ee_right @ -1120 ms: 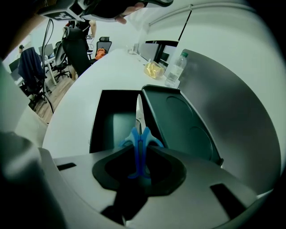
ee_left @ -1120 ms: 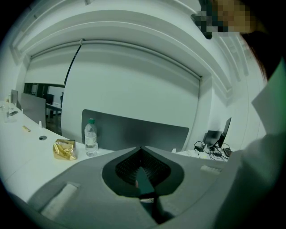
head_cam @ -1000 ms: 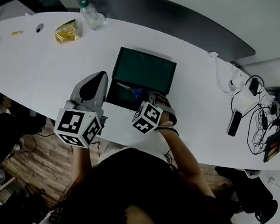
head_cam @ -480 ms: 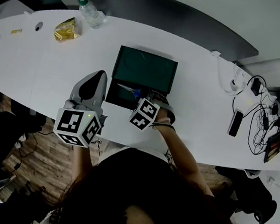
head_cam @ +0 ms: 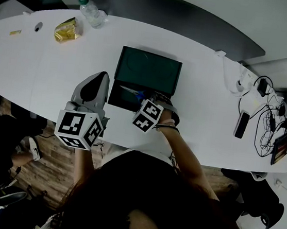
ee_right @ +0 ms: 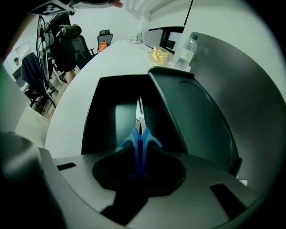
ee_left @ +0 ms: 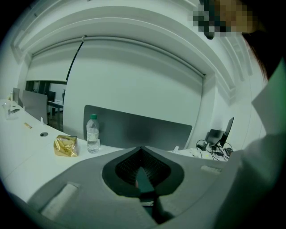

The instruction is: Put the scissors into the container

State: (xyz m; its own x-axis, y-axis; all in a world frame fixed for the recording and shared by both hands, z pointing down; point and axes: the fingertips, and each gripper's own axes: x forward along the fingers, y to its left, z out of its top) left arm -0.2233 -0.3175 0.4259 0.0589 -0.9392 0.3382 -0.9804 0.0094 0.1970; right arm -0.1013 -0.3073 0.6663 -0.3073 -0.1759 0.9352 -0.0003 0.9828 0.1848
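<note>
Now the right claw [head_cam: 144,100], gripping the scissors [ee_right: 140,117], has tipped a bit lower over the container [head_cam: 148,70], so letting go looks near. The left claw [ee_left: 141,150] is clenched and empty.

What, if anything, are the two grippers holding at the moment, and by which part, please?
The right gripper holds blue-handled metal scissors by the handles; the left gripper holds nothing.

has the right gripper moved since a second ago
No, not noticeably: the right gripper holds the scissors over the container, at the same spot against its near edge as before.
</note>
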